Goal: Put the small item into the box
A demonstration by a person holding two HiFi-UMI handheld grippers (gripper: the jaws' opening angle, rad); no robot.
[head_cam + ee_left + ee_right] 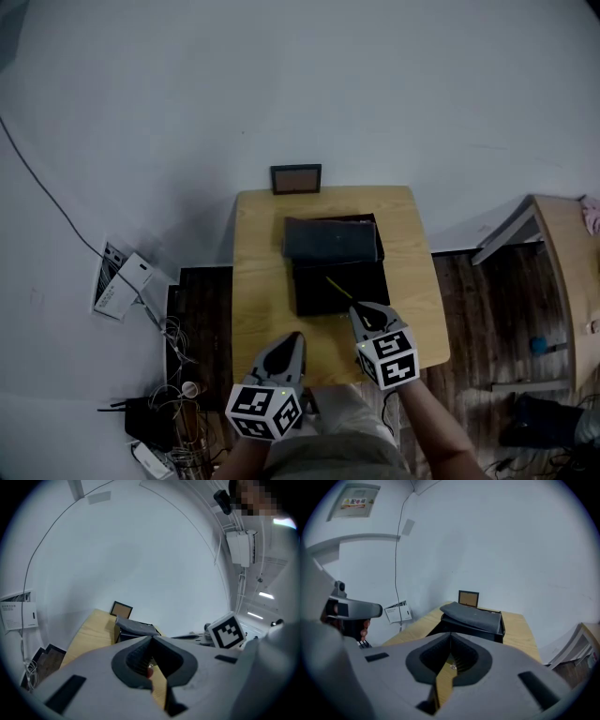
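Note:
A black box (337,281) stands open in the middle of the wooden table (258,281), with a dark grey cover (330,241) over its far half. A thin yellowish strip (339,289) lies across the box's dark inside and runs to the tip of my right gripper (364,311). I cannot tell whether the strip is held. That gripper is at the box's near right corner with its jaws together. My left gripper (292,339) hovers over bare table to the near left of the box, also shut. The box (476,618) shows just past the right jaws.
A small framed picture (296,178) leans at the table's far edge against the wall. Cables, a router (150,422) and a white packet (122,281) lie on the floor to the left. A second wooden table (567,253) stands to the right.

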